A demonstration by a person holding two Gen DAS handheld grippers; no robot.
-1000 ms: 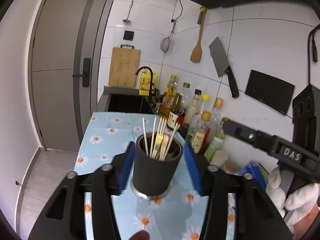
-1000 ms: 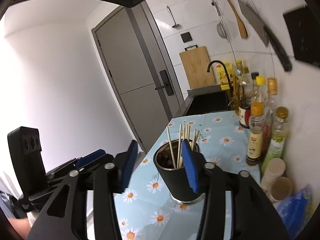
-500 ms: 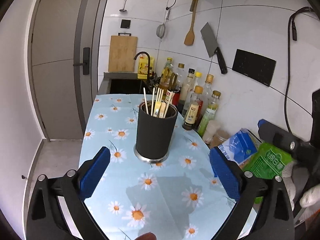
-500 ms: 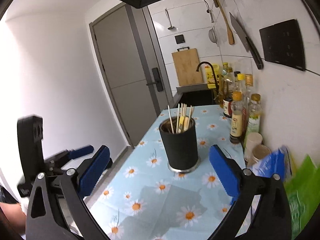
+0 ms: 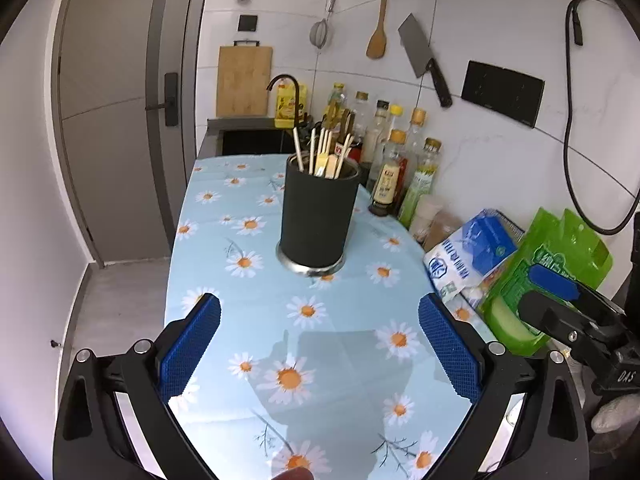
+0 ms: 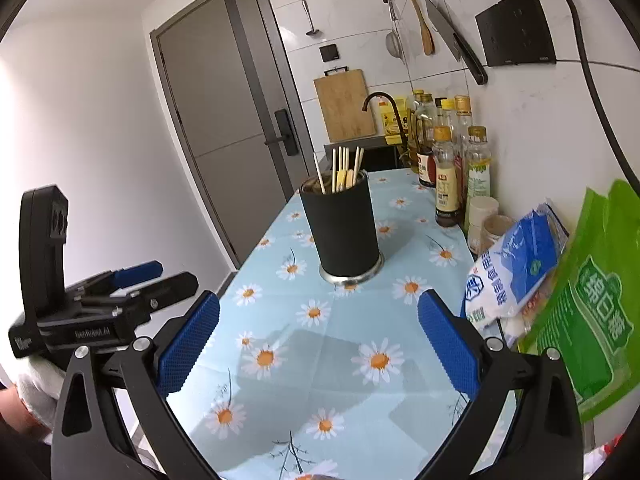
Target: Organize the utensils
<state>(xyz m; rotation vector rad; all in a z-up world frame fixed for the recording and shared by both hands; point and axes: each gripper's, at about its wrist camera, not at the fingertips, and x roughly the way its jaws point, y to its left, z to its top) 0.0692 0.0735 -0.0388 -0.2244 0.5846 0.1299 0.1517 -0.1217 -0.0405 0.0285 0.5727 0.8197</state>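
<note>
- Black cylindrical utensil holder with a steel base rim (image 5: 316,216) stands upright on the desk's pale-blue daisy-print cloth (image 5: 248,320), near the middle of the surface, touched by neither tool.
- Wooden chopsticks and flat pale utensil handles (image 5: 324,156) poke out of the holder's open top, leaning loosely against one another.
- Left hand-held gripper (image 5: 318,344) is held low over the near part of the desk with its blue ridged pads spread wide, nothing between them; the holder sits well ahead of the fingertips.
- Right hand-held gripper (image 6: 318,344) is likewise spread wide and empty, its jaws having just been opening; the holder stands ahead of it, apart from both pads.
- In the right wrist view the left tool shows at the left edge, carried by a white-gloved hand (image 6: 36,388).
- A row of glass sauce and oil bottles (image 5: 396,176) lines the white tiled wall to the right of the holder.
- A blue-and-white plastic bag (image 5: 468,252) and a bright green packet (image 5: 552,272) lie at the desk's right edge.
- On the wall hang a wooden spatula (image 5: 378,28) and a steel cleaver with a black handle (image 5: 424,56).
</note>
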